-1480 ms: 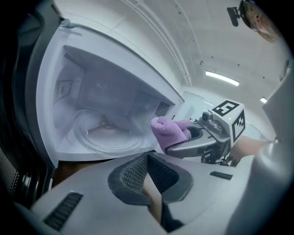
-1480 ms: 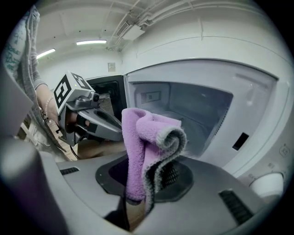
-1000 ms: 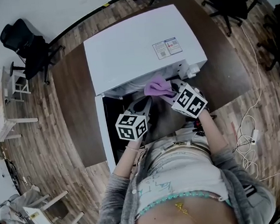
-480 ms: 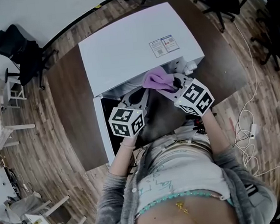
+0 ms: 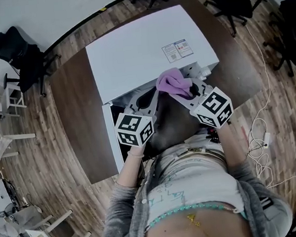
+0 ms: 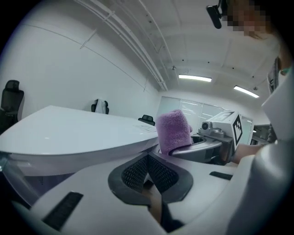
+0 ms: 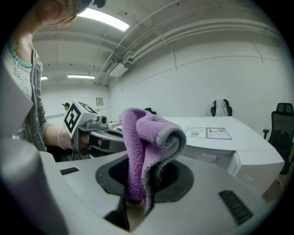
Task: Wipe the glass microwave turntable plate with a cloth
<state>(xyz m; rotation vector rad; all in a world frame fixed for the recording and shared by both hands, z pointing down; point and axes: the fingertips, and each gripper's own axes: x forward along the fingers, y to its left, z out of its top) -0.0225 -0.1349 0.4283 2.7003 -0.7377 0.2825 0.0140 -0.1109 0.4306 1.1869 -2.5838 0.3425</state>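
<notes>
White microwave [image 5: 142, 53] sits on the dark worktop [image 5: 78, 96]. Its door [image 5: 110, 140] is swung open at the front, and the person stands right at that front.

Right gripper [image 7: 144, 178]: clamped on the purple cloth [image 7: 147, 151]. The cloth is folded over and stands up out of the jaws. In the head view it sits level with the microwave's front top edge, on the same side as the printed sticker [image 5: 177, 49] on the microwave's top.

Left gripper [image 6: 148, 170]: jaws fully together, with nothing between the pads. It is held in front of the microwave opening on the door side, tips at about the top edge, just beside the right gripper. Neither gripper touches the microwave.

Glass turntable plate: can't pick it out in any view. The opening between the grippers reads only as a dark patch.
</notes>
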